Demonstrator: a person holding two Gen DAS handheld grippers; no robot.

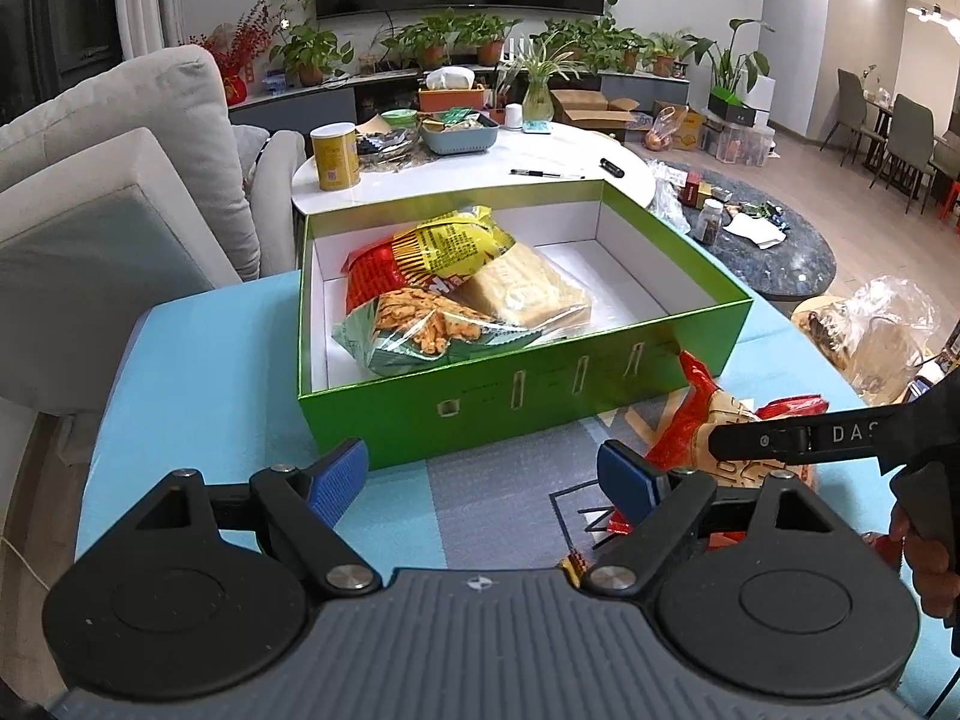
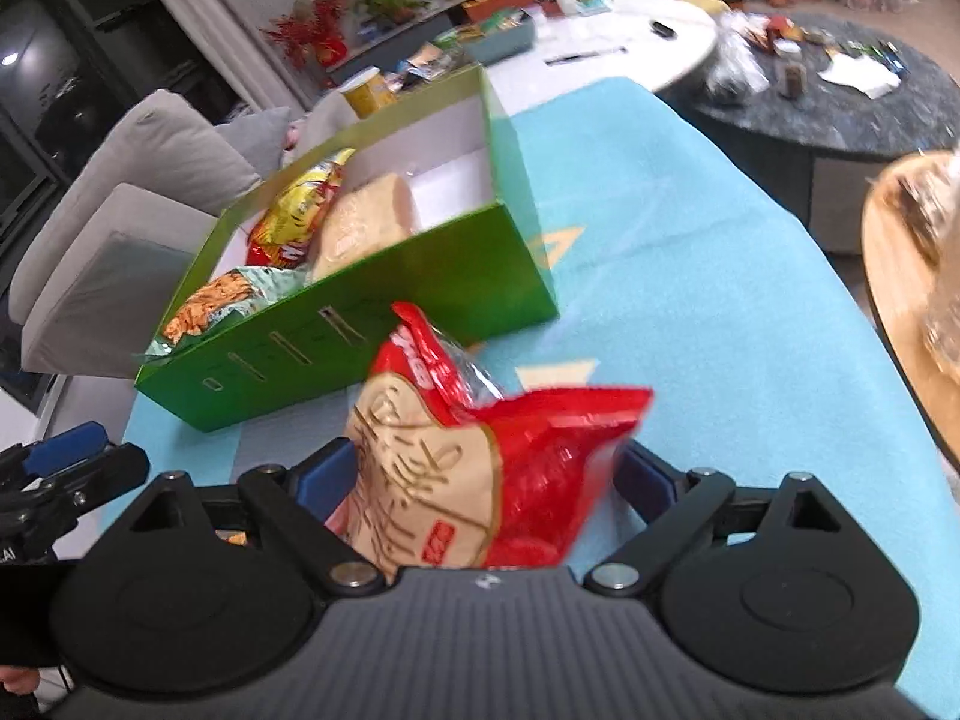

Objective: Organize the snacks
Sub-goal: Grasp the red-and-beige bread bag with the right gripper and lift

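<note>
A green box (image 1: pixel 516 414) with a white inside stands on the blue mat (image 1: pixel 198 372). It holds a yellow-red snack bag (image 1: pixel 432 252), a green bag of orange sticks (image 1: pixel 420 330) and a pale cracker pack (image 1: pixel 528 294). My left gripper (image 1: pixel 483 480) is open and empty in front of the box's near wall. My right gripper (image 2: pixel 483 477) has its jaws around a red and tan snack bag (image 2: pixel 456 468), lifted near the box (image 2: pixel 372 324). That bag (image 1: pixel 720 420) and the right gripper's arm show in the left wrist view, right of the box.
A white round table (image 1: pixel 456 174) with a yellow can (image 1: pixel 336 156), a basket and pens stands behind the box. A grey sofa (image 1: pixel 120 180) is at left. A dark round table (image 1: pixel 774 240) with clutter is at right, and a wooden table (image 2: pixel 900 276) with a plastic bag.
</note>
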